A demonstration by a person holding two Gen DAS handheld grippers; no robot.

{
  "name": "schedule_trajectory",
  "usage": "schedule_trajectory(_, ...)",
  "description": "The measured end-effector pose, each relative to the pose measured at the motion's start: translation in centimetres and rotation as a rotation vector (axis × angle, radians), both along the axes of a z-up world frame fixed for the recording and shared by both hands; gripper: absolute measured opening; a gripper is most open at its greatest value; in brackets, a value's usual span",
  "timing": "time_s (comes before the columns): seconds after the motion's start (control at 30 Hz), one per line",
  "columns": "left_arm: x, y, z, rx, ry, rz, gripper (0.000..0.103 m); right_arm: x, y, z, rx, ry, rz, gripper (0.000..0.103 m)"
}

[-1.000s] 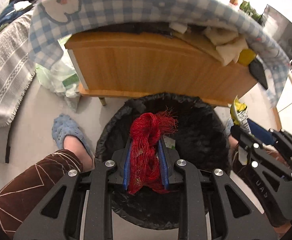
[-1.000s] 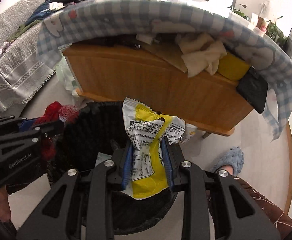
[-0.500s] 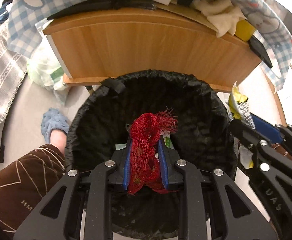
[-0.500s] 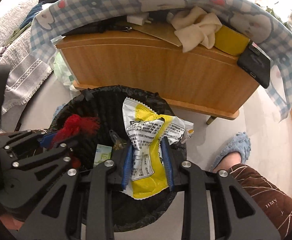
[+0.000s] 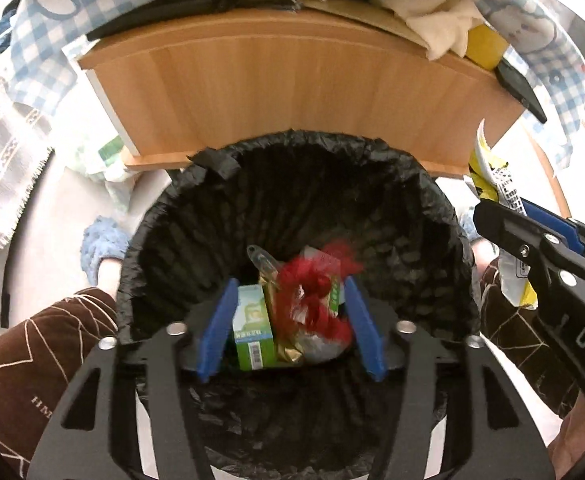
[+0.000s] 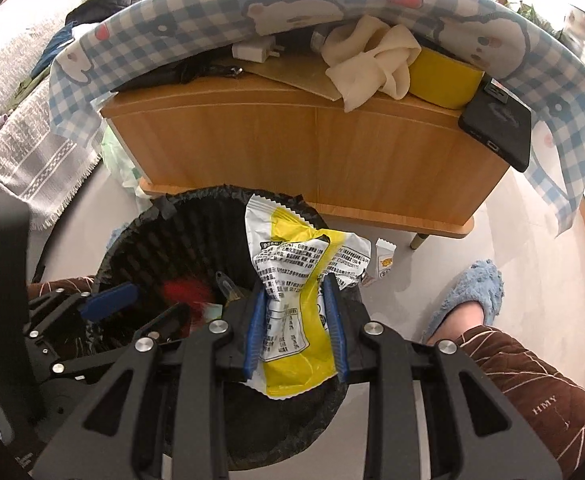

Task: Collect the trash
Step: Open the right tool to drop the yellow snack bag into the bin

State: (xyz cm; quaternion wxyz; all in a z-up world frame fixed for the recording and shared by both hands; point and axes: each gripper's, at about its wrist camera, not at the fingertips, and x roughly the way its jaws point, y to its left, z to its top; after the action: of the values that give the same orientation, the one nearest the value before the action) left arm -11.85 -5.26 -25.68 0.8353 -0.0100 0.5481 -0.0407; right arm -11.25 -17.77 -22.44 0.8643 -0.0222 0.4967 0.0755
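Trash bin (image 5: 424,216) lined in black sits below both grippers; left gripper (image 5: 290,320), jaws just opening, has released red netting (image 5: 316,300) inside; right gripper (image 6: 294,326) clenches yellow wrapper (image 6: 292,280) above the rim.

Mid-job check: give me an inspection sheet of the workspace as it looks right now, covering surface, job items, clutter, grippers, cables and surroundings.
Surface: pale floor, wooden table behind the bin.
Job's things: black-lined bin below both grippers; red net, blurred, loose over trash in the bin; yellow wrapper above the bin; small packet on the floor beside the bin.
Clutter: green box in the bin; cloth, yellow cup, phone, charger on the table.
Grippers: left gripper has just opened, pads clear of the net; right gripper shut on the wrapper.
Cables: nothing seen.
Surroundings: checked cover over the table, blue slipper, sofa throw.
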Motion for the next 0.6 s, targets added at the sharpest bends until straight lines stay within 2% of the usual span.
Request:
schedule_trajectory(0.27,0.2,4.9,1.0,-0.009,-0.018,0.082,0.091,0.9,1.1,-0.5,0.006,0.020,0.013,0.027)
schedule_trajectory(0.6,0.3,9.9,1.3,-0.008,-0.035,0.141,0.096,1.4,4.9,-2.2,0.007,0.044,0.056,0.027)
